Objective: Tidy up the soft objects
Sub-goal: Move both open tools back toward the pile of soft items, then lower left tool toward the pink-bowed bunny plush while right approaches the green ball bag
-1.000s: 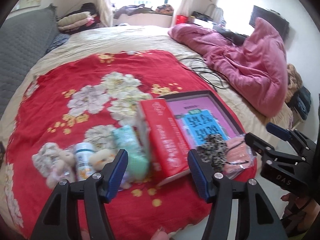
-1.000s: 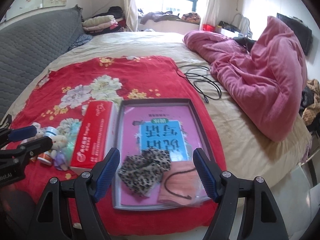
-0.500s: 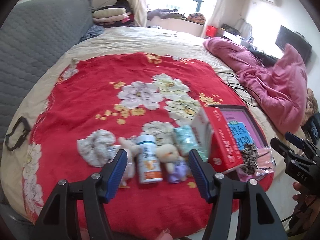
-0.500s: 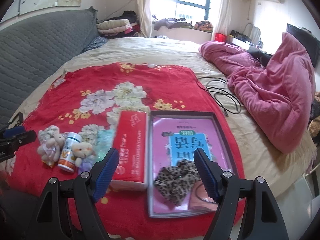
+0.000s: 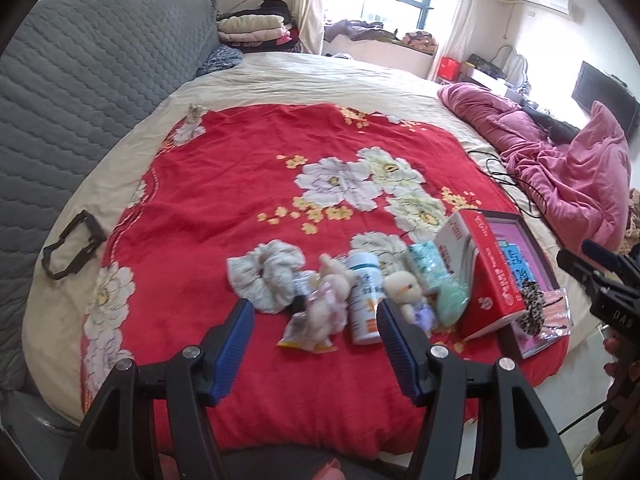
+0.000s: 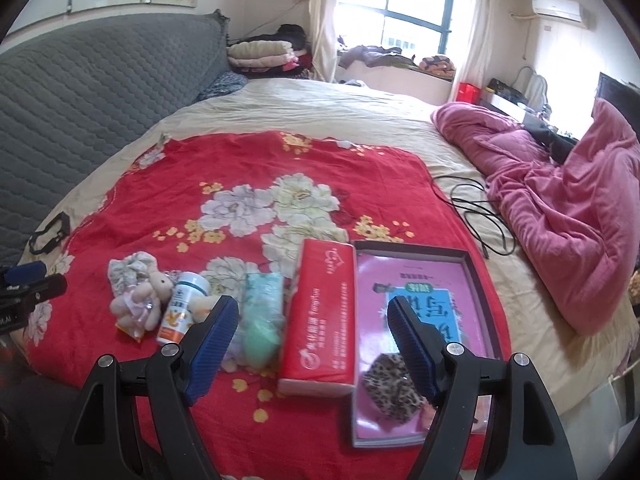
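Step judged in hand: approach to a first pick. Left gripper (image 5: pixel 316 320) is held with jaws apart, empty, above the bear (image 5: pixel 328 300); right gripper (image 6: pixel 308 332) is spread wide, empty.

Advice: the bear should be pinched at mid-body, clear of the bottle (image 5: pixel 362 296).

Soft items, placed from the tissue box (image 6: pixel 320 316): bear, pale scrunchie (image 5: pixel 266 274) and second bear (image 5: pixel 406 290) left of it; leopard scrunchie (image 6: pixel 390 388) in the tray (image 6: pixel 478 280) on its right.

Obstruction: bottle touching both bears.
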Action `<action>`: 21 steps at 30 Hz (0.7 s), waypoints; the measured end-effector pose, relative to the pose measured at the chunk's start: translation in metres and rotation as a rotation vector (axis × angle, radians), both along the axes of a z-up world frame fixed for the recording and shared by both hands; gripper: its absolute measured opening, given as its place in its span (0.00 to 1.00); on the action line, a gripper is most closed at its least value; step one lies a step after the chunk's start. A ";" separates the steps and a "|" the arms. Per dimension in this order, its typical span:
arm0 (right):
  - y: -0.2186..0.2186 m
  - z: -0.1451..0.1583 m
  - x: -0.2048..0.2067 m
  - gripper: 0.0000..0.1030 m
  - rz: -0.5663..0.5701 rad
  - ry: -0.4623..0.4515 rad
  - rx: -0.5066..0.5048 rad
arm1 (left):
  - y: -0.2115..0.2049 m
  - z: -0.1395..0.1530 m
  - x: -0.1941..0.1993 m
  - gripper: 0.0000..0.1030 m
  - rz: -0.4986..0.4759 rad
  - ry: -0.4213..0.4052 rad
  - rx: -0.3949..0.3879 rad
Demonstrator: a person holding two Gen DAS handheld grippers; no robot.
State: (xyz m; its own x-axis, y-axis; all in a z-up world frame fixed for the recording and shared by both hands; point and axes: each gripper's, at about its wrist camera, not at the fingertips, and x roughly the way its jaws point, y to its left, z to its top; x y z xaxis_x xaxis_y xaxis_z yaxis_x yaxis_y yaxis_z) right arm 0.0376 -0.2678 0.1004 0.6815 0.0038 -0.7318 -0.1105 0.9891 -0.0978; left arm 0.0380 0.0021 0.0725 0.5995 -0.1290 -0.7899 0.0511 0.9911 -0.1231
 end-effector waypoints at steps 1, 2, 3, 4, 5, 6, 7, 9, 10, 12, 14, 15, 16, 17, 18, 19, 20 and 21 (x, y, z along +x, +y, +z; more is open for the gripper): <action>0.004 0.000 0.000 0.76 0.007 0.001 0.000 | 0.003 -0.001 -0.002 0.61 0.004 0.003 -0.001; 0.008 -0.001 0.001 0.76 0.014 0.004 0.000 | 0.006 -0.002 -0.003 0.61 0.009 0.005 -0.004; 0.011 -0.001 0.001 0.76 0.019 0.004 0.000 | 0.010 -0.002 -0.006 0.61 0.015 0.005 -0.007; 0.014 -0.001 0.001 0.76 0.027 0.003 -0.002 | 0.014 -0.003 -0.008 0.61 0.021 0.007 -0.012; 0.017 -0.001 0.001 0.76 0.035 0.003 -0.004 | 0.017 -0.005 -0.009 0.61 0.026 0.010 -0.016; 0.021 -0.001 0.001 0.76 0.042 0.004 -0.007 | 0.020 -0.006 -0.011 0.61 0.031 0.011 -0.018; 0.024 -0.001 0.001 0.76 0.048 0.005 -0.009 | 0.024 -0.007 -0.013 0.61 0.038 0.013 -0.018; 0.029 -0.003 0.002 0.76 0.059 0.007 -0.008 | 0.030 -0.009 -0.016 0.61 0.047 0.016 -0.022; 0.031 -0.004 0.002 0.76 0.062 0.010 -0.009 | 0.033 -0.011 -0.016 0.61 0.054 0.021 -0.023; 0.035 -0.006 0.003 0.76 0.070 0.014 -0.010 | 0.036 -0.013 -0.017 0.61 0.056 0.026 -0.031; 0.040 -0.009 0.003 0.76 0.079 0.022 -0.011 | 0.038 -0.015 -0.017 0.61 0.055 0.030 -0.036; 0.042 -0.011 0.003 0.76 0.083 0.026 -0.013 | 0.037 -0.016 -0.017 0.61 0.053 0.032 -0.038; 0.044 -0.013 0.003 0.76 0.090 0.031 -0.014 | 0.037 -0.018 -0.016 0.61 0.051 0.036 -0.041; 0.047 -0.016 0.003 0.76 0.097 0.038 -0.016 | 0.035 -0.019 -0.015 0.61 0.047 0.038 -0.045; 0.049 -0.018 0.003 0.76 0.101 0.044 -0.020 | 0.034 -0.021 -0.014 0.61 0.041 0.041 -0.045; 0.051 -0.021 0.003 0.76 0.105 0.050 -0.025 | 0.031 -0.023 -0.013 0.61 0.034 0.044 -0.043; 0.053 -0.024 0.003 0.76 0.111 0.057 -0.027 | 0.029 -0.024 -0.012 0.61 0.029 0.046 -0.044; 0.055 -0.028 0.003 0.76 0.117 0.064 -0.029 | 0.027 -0.026 -0.011 0.61 0.022 0.050 -0.045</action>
State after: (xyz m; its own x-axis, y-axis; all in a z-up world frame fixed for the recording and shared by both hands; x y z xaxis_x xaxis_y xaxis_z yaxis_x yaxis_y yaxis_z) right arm 0.0402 -0.2127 0.0727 0.6297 0.0590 -0.7746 -0.2318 0.9659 -0.1150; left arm 0.0274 0.0292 0.0467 0.5626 -0.1527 -0.8125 0.0224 0.9852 -0.1697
